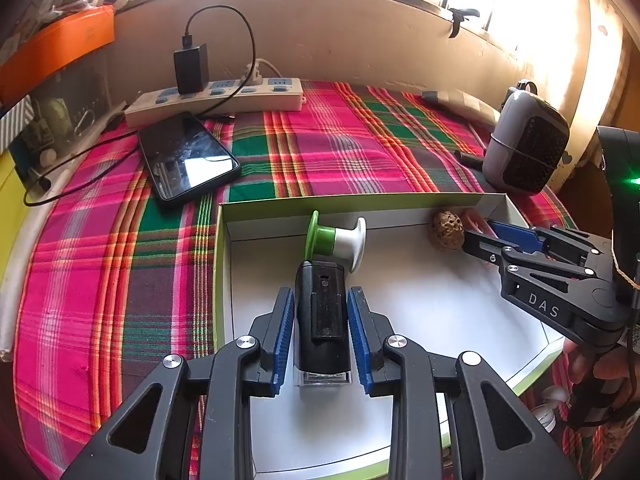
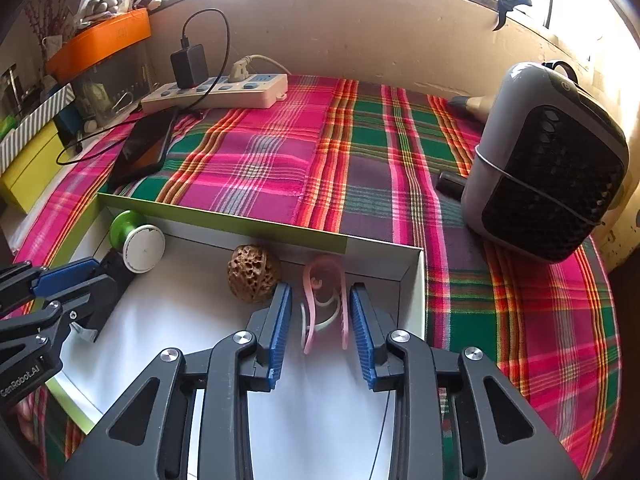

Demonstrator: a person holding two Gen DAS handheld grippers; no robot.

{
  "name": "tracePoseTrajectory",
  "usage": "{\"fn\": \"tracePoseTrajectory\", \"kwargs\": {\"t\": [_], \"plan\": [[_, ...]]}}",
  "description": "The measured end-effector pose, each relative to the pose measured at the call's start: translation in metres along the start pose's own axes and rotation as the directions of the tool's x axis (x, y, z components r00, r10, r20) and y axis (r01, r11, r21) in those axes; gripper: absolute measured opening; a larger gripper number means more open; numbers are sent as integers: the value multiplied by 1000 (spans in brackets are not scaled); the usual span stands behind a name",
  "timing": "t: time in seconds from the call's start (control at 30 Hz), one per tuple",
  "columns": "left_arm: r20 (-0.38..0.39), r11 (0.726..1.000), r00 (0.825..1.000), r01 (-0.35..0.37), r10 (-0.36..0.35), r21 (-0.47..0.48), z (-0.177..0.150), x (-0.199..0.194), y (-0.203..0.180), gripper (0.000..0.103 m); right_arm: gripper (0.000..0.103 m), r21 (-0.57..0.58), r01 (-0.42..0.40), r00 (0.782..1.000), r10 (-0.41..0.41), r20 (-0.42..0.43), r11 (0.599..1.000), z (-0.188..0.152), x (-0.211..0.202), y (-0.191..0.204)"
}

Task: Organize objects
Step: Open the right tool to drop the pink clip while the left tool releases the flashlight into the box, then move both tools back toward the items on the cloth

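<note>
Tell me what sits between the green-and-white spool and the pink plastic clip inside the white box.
A brown pitted walnut-like nut lies between the spool and the clip, near the box's far wall; the right wrist view shows it best.

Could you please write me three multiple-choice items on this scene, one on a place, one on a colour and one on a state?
1. Where does the walnut lie?
A. inside the white box
B. on the plaid cloth
C. on the power strip

2. What colour is the clip between the right claw's pads?
A. blue
B. pink
C. yellow

3. What lies between the left claw's pads?
A. nothing
B. the phone
C. a black cylindrical device

Key: 1 A, it rests on the box floor by the far wall; 2 B, its loops are pale pink; 3 C, the black body fills the gap between the blue pads.
</note>
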State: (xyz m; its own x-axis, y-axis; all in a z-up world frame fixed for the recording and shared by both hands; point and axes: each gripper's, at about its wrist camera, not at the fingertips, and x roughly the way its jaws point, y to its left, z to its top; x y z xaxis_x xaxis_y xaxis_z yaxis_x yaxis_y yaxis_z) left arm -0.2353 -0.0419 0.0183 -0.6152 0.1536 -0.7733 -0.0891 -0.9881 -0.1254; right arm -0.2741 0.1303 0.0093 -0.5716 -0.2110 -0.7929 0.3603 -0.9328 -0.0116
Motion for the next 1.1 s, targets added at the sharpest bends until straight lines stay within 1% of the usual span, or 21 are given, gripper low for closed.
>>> {"fn": "tracePoseTrajectory", "kwargs": {"t": [0.13,0.27,0.4,0.67,0.87,1.1], "plan": [[2,1000,1000,0,0,-5,-2,-4,0,27,35,10,-8,1000,8,6,1000,-2,-3,0],[13,1000,1000,-1,1,-6,-4,-11,0,27,44,17,0,1000,0,24,1000,-3,-10,0],[22,1000,1000,0,0,-4,-8,-18,-2,28,45,45,-18,999,16,30,999,-6,-17,-4],[44,1000,999,-1,1,12,-19,-39,-8,28,45,70,-14,998,9,62,997,-13,-38,-6],[67,1000,998,13,-14,16,-29,-58,-13,28,45,83,-19,997,12,82,996,-24,-56,-5],[75,999,997,30,-32,22,-48,-74,-18,28,45,102,-30,995,19,101,994,-42,-77,-4]]}}
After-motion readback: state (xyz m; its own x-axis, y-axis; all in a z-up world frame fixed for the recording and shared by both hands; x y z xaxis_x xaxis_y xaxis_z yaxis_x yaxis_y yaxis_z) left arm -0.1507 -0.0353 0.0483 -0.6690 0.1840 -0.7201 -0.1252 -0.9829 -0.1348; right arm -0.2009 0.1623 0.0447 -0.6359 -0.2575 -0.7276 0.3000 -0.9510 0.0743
